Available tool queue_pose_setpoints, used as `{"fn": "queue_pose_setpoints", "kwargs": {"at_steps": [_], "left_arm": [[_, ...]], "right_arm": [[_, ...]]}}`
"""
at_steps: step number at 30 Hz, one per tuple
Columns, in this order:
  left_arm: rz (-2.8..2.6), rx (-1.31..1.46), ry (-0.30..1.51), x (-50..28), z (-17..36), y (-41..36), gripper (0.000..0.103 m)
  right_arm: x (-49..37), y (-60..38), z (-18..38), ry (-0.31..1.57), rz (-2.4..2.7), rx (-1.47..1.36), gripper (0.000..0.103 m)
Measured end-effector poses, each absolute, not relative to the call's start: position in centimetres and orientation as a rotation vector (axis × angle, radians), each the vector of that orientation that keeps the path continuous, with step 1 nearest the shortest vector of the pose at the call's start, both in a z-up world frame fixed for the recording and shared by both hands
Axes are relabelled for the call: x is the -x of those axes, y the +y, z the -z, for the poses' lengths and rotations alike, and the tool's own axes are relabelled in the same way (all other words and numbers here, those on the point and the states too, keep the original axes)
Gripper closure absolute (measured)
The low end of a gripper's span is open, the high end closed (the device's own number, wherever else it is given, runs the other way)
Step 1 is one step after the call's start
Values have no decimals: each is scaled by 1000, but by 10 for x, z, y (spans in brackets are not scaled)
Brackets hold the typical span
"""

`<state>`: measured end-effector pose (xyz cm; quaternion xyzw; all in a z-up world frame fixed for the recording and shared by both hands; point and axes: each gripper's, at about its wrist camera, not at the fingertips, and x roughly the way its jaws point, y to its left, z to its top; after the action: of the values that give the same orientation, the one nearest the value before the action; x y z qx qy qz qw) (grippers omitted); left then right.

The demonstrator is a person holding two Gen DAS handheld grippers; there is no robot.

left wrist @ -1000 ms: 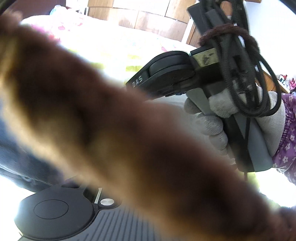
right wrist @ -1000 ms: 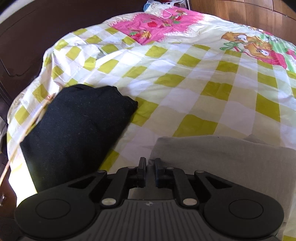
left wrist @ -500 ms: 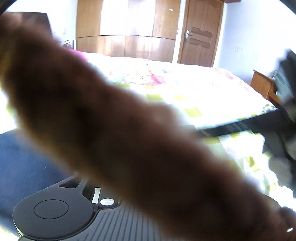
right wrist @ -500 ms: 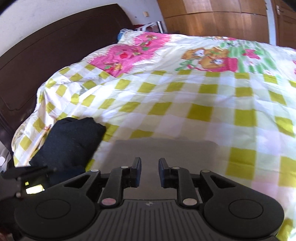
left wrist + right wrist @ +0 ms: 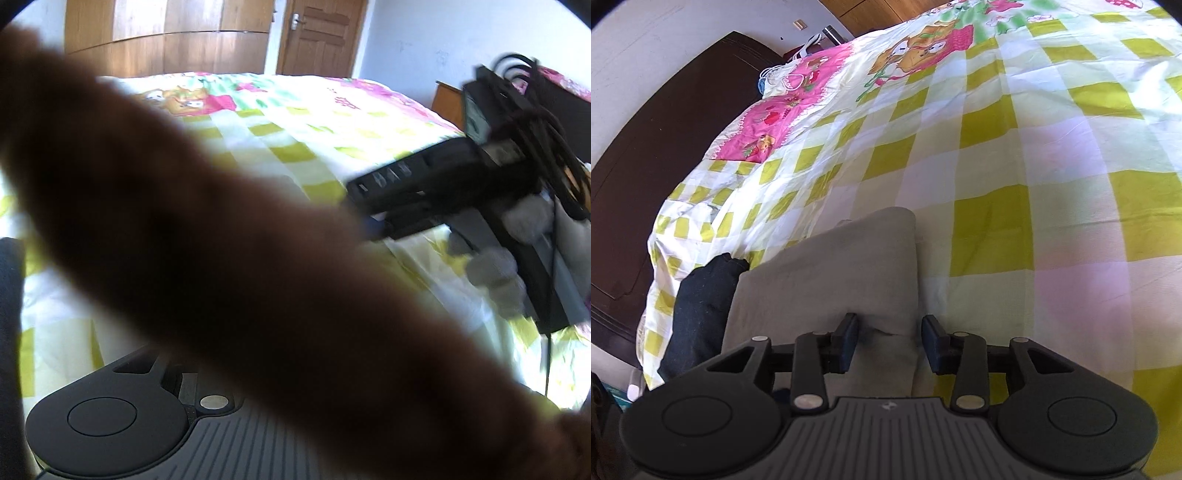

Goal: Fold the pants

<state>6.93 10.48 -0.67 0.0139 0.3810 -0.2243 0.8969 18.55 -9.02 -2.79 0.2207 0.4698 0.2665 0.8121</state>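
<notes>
Right tongs (image 5: 889,341) were opening, empty, over folded grey pants (image 5: 827,280) nr bed (image 5: 1071,206) edge; left tongs' state hidden; folding looked done.

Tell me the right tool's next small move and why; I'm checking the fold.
Probably ease the right tool back off the folded grey pants: its jaws are opening, pads clear of the cloth, and the pants lie flat on the checked bedspread.

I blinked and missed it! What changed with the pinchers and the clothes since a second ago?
The right gripper was nearly shut over the folded grey pants; its jaws are opening now and touch nothing. Its view rolled sideways. The left gripper's own jaws are hidden by a brown blur. The grey pants and the dark garment stayed folded on the bedsheet.
</notes>
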Motion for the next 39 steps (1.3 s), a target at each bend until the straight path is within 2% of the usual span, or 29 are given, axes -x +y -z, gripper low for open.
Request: {"fn": "queue_pose_setpoints", "kwargs": {"at_steps": [2, 3, 4, 7, 13, 15, 19, 23, 28, 30, 31, 32, 34, 39], "left_arm": [[481, -49, 789, -67, 8, 104, 67], [485, -64, 793, -66, 8, 103, 67], [487, -72, 800, -66, 10, 102, 67], [488, -44, 818, -70, 14, 106, 67], [491, -29, 822, -70, 15, 109, 67], [496, -21, 819, -69, 13, 111, 67], [516, 32, 792, -71, -7, 124, 66], [534, 83, 718, -93, -33, 129, 63], [589, 96, 712, -150, -30, 95, 60], [581, 97, 751, -171, -18, 82, 60], [551, 76, 789, -184, -8, 76, 62], [517, 55, 824, -193, 2, 74, 62], [440, 13, 852, -205, 17, 80, 68], [376, -13, 823, -204, 18, 94, 64]], "right_arm": [[-199, -84, 28, 990, -581, -495, 53], [-206, -80, 27, 981, -571, -482, 59], [-213, -74, 27, 992, -559, -454, 77], [-231, -59, 29, 1021, -579, -427, 79], [-256, -52, 26, 991, -509, -455, 79], [-254, -58, 22, 996, -525, -469, 75], [-213, -88, -1, 947, -566, -395, 71], [-170, -114, 4, 1013, -626, -398, 57], [-145, -110, 29, 1094, -700, -375, 56], [-143, -105, 33, 1094, -704, -362, 58], [-141, -103, 32, 1099, -707, -349, 66], [-139, -102, 29, 1098, -709, -331, 70], [-132, -101, 24, 1087, -712, -306, 74], [-117, -107, 30, 1120, -654, -346, 73]]}}
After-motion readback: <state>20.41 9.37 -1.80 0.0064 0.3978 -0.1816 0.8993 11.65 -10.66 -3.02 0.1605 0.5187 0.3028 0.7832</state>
